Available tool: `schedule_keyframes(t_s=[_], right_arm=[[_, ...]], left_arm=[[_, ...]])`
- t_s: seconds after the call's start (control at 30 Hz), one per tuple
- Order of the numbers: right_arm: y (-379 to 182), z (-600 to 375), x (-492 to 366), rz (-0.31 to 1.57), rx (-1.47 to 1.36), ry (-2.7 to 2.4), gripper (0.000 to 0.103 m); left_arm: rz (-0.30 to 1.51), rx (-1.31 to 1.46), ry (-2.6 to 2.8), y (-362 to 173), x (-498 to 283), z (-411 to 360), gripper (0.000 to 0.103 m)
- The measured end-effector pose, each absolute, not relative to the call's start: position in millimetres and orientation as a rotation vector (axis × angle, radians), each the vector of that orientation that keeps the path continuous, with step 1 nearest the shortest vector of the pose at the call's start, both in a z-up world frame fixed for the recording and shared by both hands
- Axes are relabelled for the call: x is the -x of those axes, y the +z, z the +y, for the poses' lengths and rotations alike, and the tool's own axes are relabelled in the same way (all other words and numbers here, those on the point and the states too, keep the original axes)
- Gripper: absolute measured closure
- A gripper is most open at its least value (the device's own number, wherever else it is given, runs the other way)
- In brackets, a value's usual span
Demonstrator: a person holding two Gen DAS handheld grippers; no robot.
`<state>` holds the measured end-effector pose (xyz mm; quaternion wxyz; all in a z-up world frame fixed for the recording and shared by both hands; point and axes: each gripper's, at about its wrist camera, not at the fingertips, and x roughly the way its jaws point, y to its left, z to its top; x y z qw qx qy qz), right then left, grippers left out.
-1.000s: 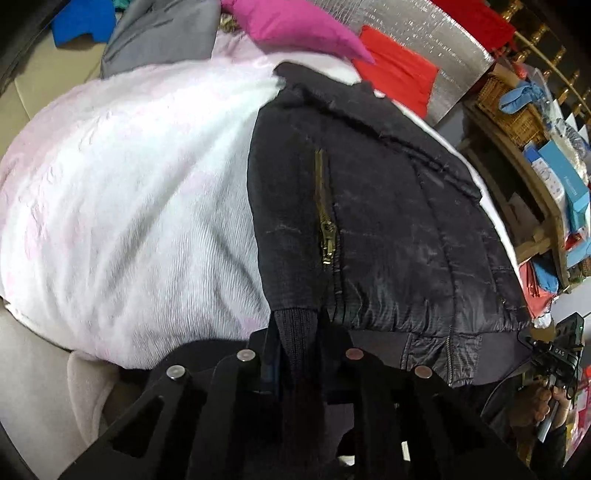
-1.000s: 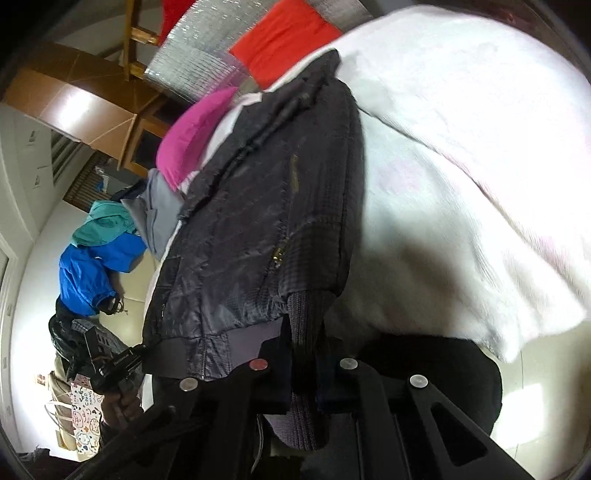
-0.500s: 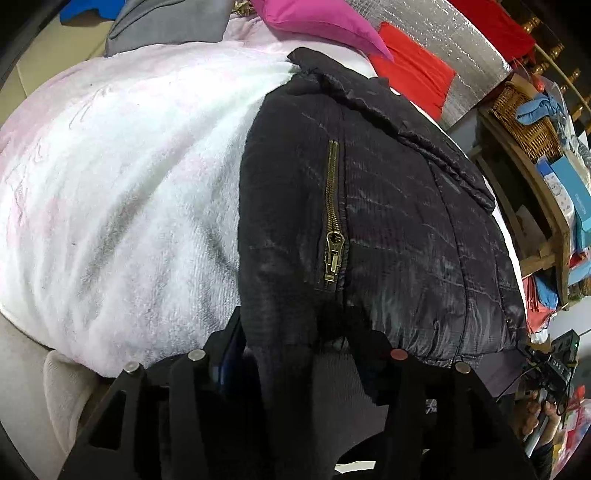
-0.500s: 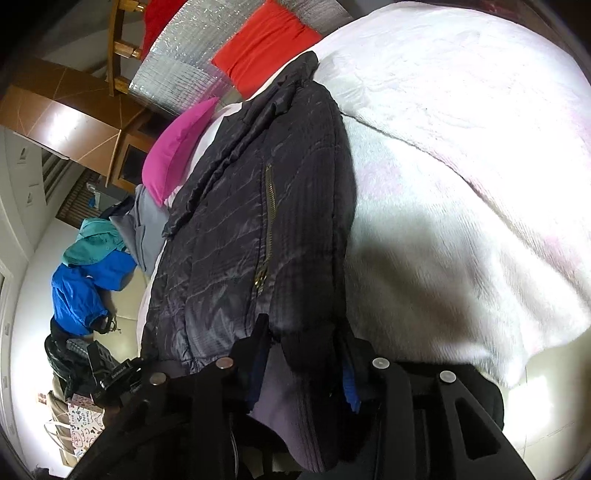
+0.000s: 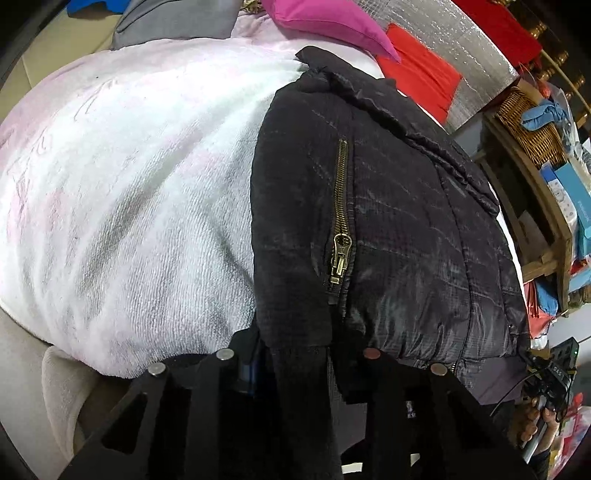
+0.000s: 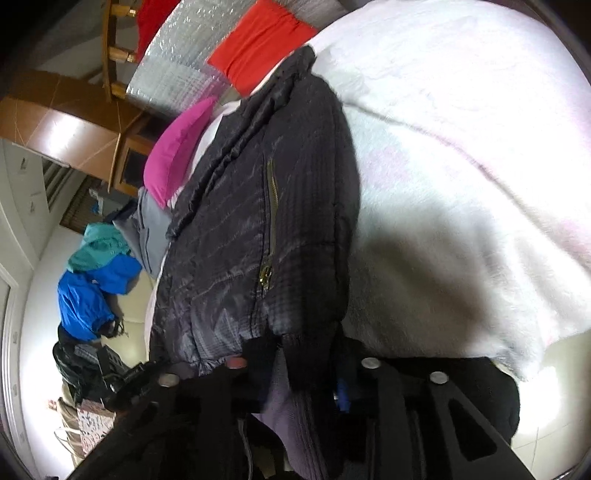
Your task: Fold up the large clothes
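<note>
A black quilted jacket [image 5: 399, 229] with a brass pocket zipper lies on a white fluffy blanket [image 5: 122, 184]; its sleeves are folded in. It also shows in the right wrist view [image 6: 258, 229], on the blanket [image 6: 461, 177]. My left gripper [image 5: 299, 373] is shut on the jacket's ribbed bottom edge at its left corner. My right gripper [image 6: 306, 376] is shut on the same ribbed edge at the right corner. Cloth hides both sets of fingertips.
A pink cushion [image 5: 325, 22], a red cloth [image 5: 421, 81] and a silver foil sheet lie beyond the collar. A grey garment [image 5: 173, 22] lies at the far left. A wooden shelf with a wicker basket [image 5: 528, 125] stands to the right. A blue garment [image 6: 92, 291] lies on the floor.
Both grippers have moved forward with the jacket's bottom edge, so the jacket looms larger and its hem is lifted; the grips are unchanged.
</note>
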<state>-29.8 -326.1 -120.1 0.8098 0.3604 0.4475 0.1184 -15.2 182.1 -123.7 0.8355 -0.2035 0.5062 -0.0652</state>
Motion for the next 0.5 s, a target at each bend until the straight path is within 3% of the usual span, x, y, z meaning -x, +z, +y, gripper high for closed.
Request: schedule_keyframes(t_s=[0.03,0.07,0.17,0.3,0.33,0.37,0.4,0.47,0.5], right_arm=[[-115.9,-329.3,32.2,0.943,-0.759,0.235,0.045],[-112.1,-331.3,33.6,0.932,-0.753,0.226,0.039],[-108.8,-335.5,26.4,0.931,-0.763,0.230,0.039],[-127.8,-318.3,5.3,1.019,-0.751,0.265,0.039],[-131.1,-312.2,3.3,1.030,-0.752,0.280,0.045],[-132.0,-306.5,3.1,1.026,-0.744,0.288,0.066],[-132.2,-302.0,3.1,1.023,-0.738,0.299,0.075],[-131.2,-300.7,4.5,1.007,-0.748,0.314,0.085],[-129.0,-301.7,5.2,0.999,-0.755,0.330,0.085]], left_arm=[[1.070,0.437,-0.143,-123.1,14.8,182.3,0.063],[1.065,0.442,-0.147,-122.3,14.5,182.5,0.056],[1.058,0.436,-0.156,-122.0,10.7,178.3,0.043],[1.073,0.417,-0.151,-125.1,3.2,171.1,0.042],[1.074,0.413,-0.150,-124.7,2.6,170.2,0.042],[1.070,0.405,-0.153,-124.1,2.8,170.2,0.043],[1.067,0.380,-0.146,-123.3,4.0,169.9,0.061],[1.068,0.332,-0.121,-122.3,5.9,172.0,0.080],[1.067,0.344,-0.131,-122.5,6.1,174.3,0.082]])
